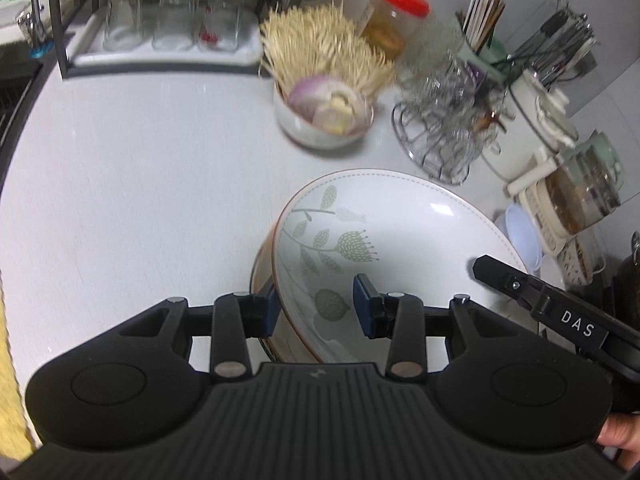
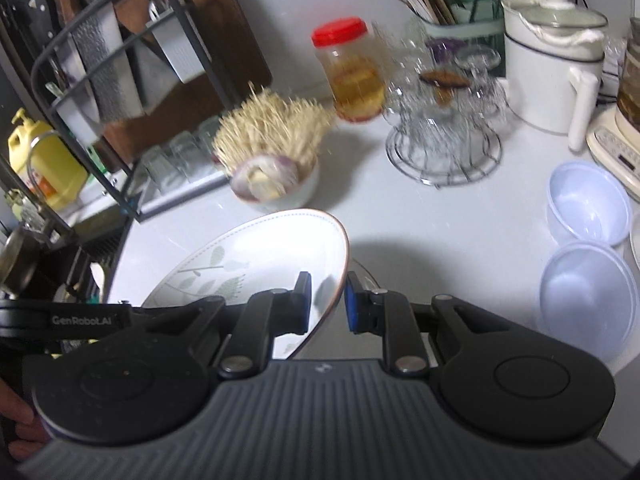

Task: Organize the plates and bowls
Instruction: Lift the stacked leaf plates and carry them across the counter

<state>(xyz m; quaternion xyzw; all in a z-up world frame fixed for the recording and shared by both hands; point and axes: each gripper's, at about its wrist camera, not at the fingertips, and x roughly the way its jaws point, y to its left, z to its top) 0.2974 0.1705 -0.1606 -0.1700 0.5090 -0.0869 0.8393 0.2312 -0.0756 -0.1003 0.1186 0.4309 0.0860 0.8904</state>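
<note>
A white plate with a green leaf pattern and a brown rim (image 1: 400,220) hangs tilted just above the white counter (image 1: 140,180), carried by both grippers. My left gripper (image 1: 316,310) is shut on its near left edge, one pad on the brownish underside and one on the inner face. Brown layers show under that edge, and I cannot tell if more dishes are stacked there. In the right wrist view the same plate (image 2: 260,248) slants down to the left. My right gripper (image 2: 328,304) is shut on its right rim.
Beyond the plate stand a small bowl of sliced onion (image 1: 324,116), a straw-coloured bundle of sticks (image 1: 320,44), a red-lidded jar (image 2: 352,68) and a wire rack of glasses (image 2: 444,128). Two translucent plastic bowls (image 2: 588,208) sit right. A tray of tumblers (image 1: 168,20) and the sink are left.
</note>
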